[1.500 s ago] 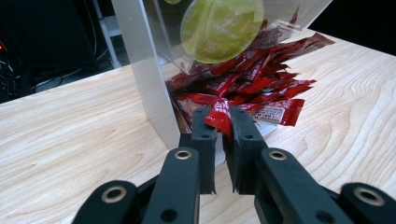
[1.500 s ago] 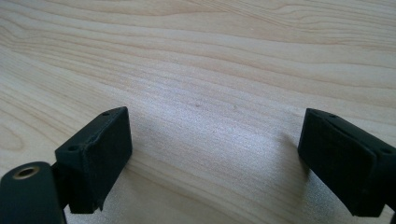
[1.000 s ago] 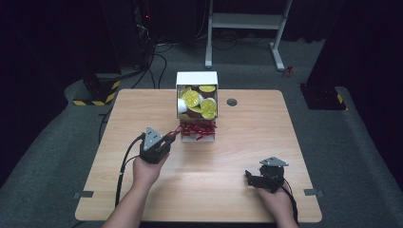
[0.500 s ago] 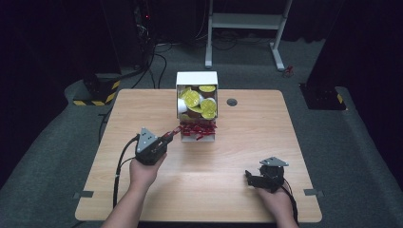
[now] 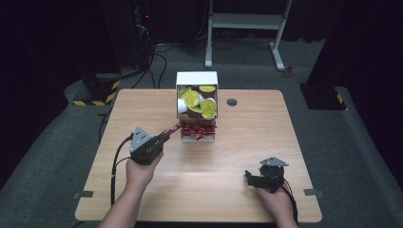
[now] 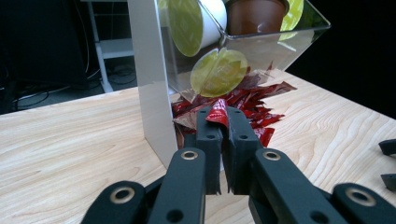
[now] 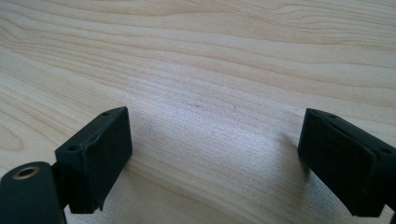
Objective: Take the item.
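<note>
With jaws of the left gripper [image 6: 223,122] pressed together on a red packet [image 6: 217,114] at the dispenser [image 5: 196,79] mouth, risk of dragging neighbour packets [image 5: 199,129] out, or tearing the foil. Right gripper [image 7: 212,154] spread wide, resting on the table [image 5: 237,161], well apart.

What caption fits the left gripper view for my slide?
Left gripper pinching a red packet from the pile under a clear box of yellow-lidded cups.

Your left tongs [image 6: 224,122] and right tongs [image 7: 212,163] are matte black with brass-ringed screw holes, grey three-cornered top plates and trailing black cables; your forearms are unsleeved.
</note>
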The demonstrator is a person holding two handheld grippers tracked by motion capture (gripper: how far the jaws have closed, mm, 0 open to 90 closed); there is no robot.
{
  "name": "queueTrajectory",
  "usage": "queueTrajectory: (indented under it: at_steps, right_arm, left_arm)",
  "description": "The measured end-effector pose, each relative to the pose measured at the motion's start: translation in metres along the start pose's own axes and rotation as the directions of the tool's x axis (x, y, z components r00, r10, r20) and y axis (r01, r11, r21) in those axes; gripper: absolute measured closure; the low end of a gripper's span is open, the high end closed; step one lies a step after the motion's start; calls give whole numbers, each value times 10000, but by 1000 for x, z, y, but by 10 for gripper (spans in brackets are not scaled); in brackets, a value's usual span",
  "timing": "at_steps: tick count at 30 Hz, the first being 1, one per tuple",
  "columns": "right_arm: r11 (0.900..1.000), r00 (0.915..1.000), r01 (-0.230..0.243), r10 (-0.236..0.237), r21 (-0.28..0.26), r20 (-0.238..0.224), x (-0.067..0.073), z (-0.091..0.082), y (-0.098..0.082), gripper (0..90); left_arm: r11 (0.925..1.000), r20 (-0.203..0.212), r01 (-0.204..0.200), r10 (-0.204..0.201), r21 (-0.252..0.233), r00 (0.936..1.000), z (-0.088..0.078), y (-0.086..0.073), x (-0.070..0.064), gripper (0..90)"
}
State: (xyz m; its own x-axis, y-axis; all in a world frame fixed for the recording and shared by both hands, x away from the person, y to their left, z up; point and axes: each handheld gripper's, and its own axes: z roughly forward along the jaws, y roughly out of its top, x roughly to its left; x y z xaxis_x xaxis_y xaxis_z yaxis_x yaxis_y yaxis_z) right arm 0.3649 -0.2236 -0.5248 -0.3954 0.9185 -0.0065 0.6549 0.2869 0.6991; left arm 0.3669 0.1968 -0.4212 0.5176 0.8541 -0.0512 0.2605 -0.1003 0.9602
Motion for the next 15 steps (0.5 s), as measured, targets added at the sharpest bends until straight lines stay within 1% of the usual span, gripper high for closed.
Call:
queueTrajectory:
  at_steps: [12, 15]
  right_arm:
    - [10000, 10000, -24, 24, 25, -20, 0, 0, 0, 98]
    - [10000, 10000, -27, 27, 25, -21, 0, 0, 0, 98]
  left_arm:
    - [9999, 99, -110, 110, -24, 9999, -4, 3, -2, 863]
    - [10000, 94, -67, 67, 5, 9999, -6, 3, 0, 864]
